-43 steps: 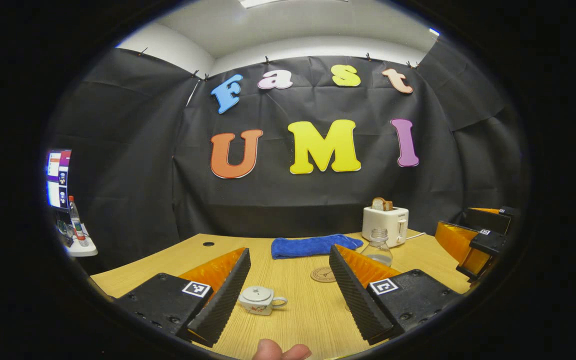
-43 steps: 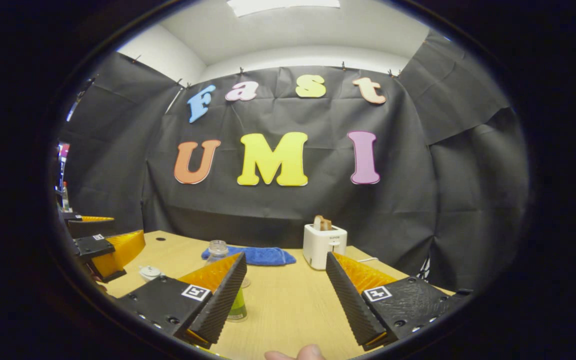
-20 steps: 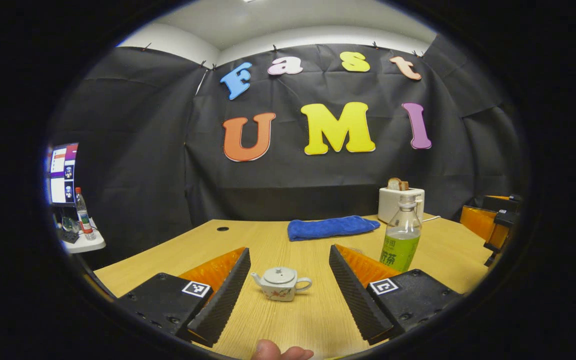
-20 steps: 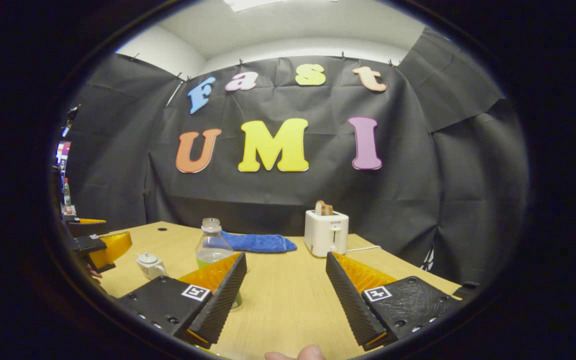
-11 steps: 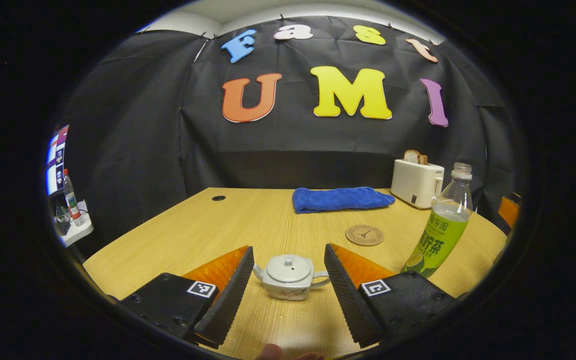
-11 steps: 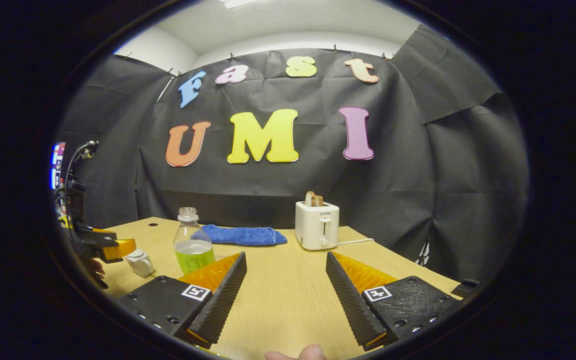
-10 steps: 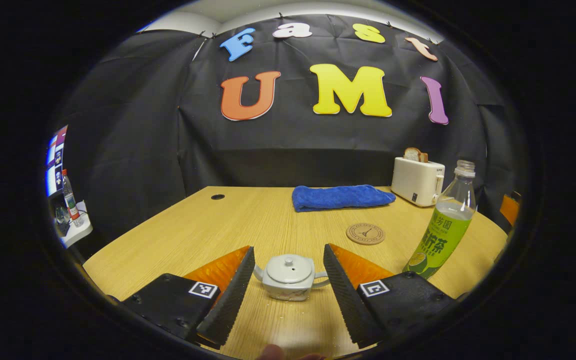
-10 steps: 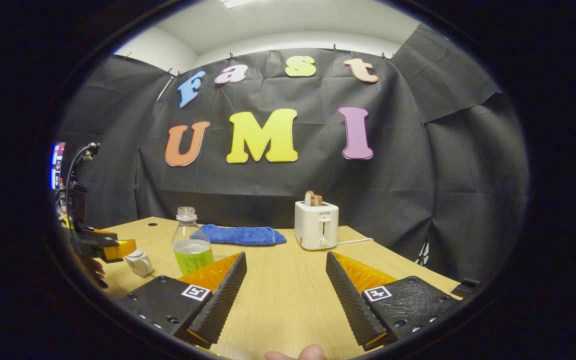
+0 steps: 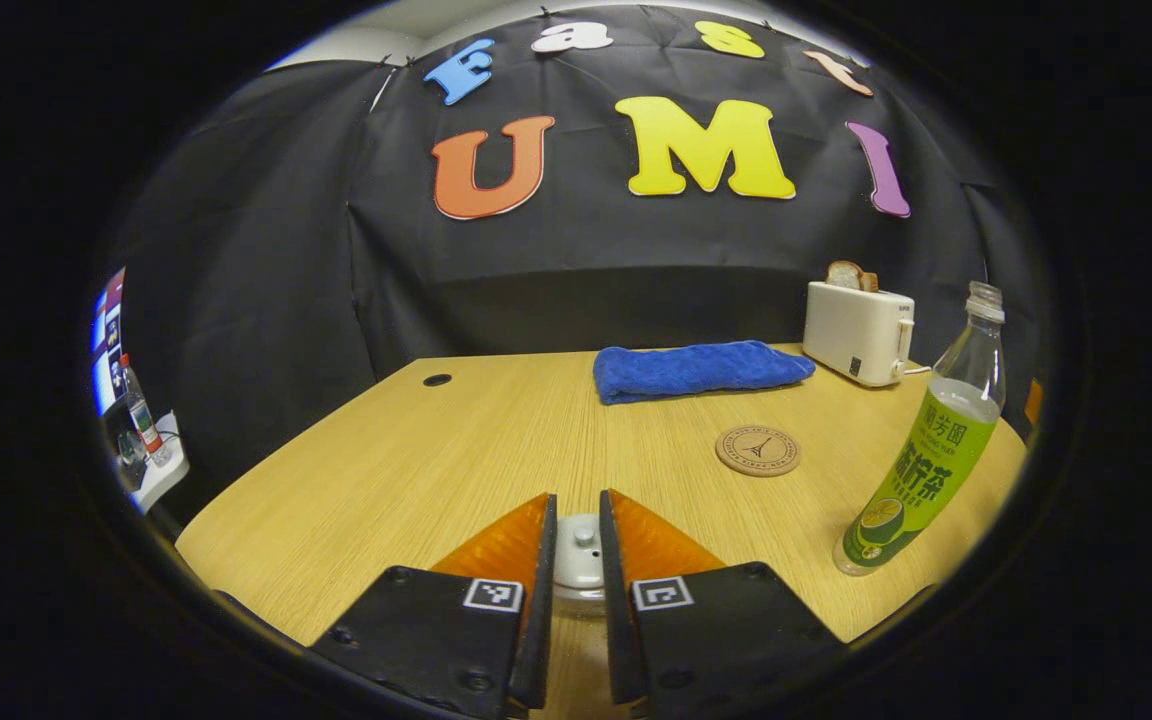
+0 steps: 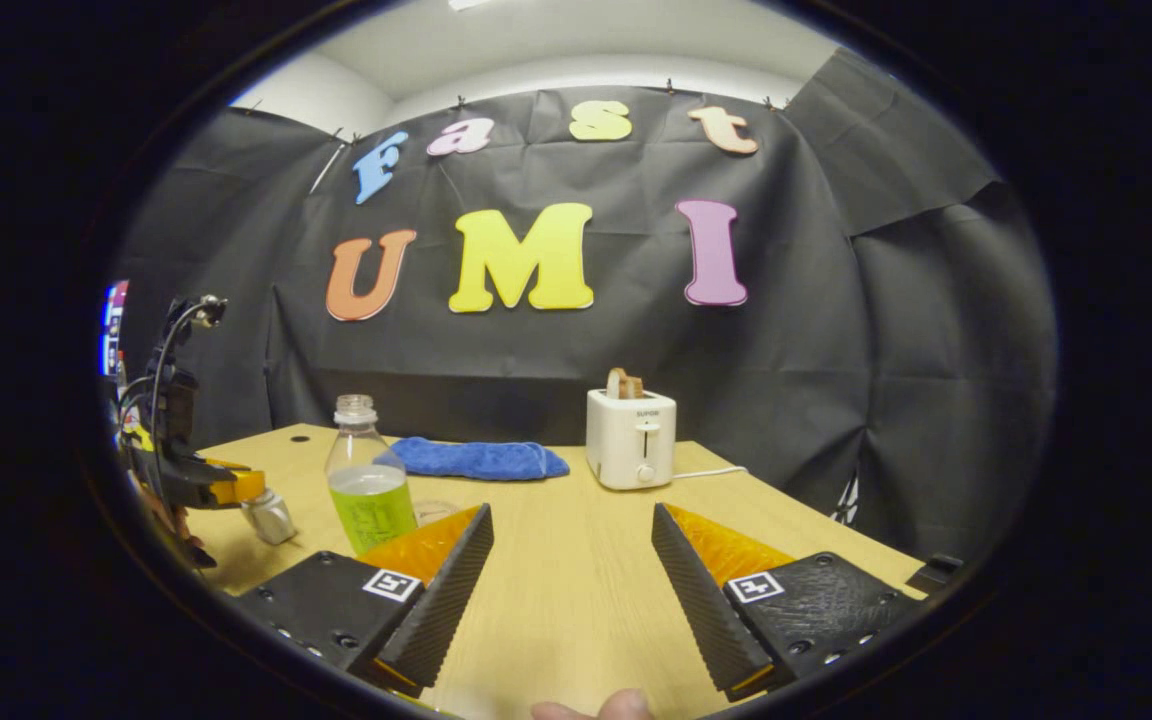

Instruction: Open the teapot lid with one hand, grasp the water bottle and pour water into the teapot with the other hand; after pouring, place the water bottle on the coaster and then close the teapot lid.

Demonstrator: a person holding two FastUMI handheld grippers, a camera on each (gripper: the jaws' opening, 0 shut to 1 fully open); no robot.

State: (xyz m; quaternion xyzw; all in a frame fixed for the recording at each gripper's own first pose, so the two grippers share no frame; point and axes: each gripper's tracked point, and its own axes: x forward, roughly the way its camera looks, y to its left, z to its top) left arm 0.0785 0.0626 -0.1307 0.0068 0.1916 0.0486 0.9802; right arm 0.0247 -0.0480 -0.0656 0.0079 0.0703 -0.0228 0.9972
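Note:
A small white teapot (image 9: 577, 572) stands on the wooden table (image 9: 456, 450), and its lid (image 9: 579, 540) shows in the narrow gap between my left gripper's fingers. My left gripper (image 9: 575, 500) is shut on the lid from above. In the right gripper view the left gripper (image 10: 226, 488) hangs over the teapot (image 10: 270, 518) at the far left. The uncapped water bottle (image 9: 921, 470) with a green label stands upright to the right of the teapot. My right gripper (image 10: 571, 545) is open over bare table, to the right of the bottle (image 10: 368, 490). The round coaster (image 9: 758, 450) lies behind the teapot.
A blue towel (image 9: 701, 368) lies at the back of the table, and a white toaster (image 9: 858, 330) with bread in it stands beside it at the back right. A monitor and a small bottle (image 9: 136, 410) sit on a side shelf to the left.
My left gripper has come down over the teapot and its fingers have closed from wide apart onto the lid. The right gripper has barely moved and stays open.

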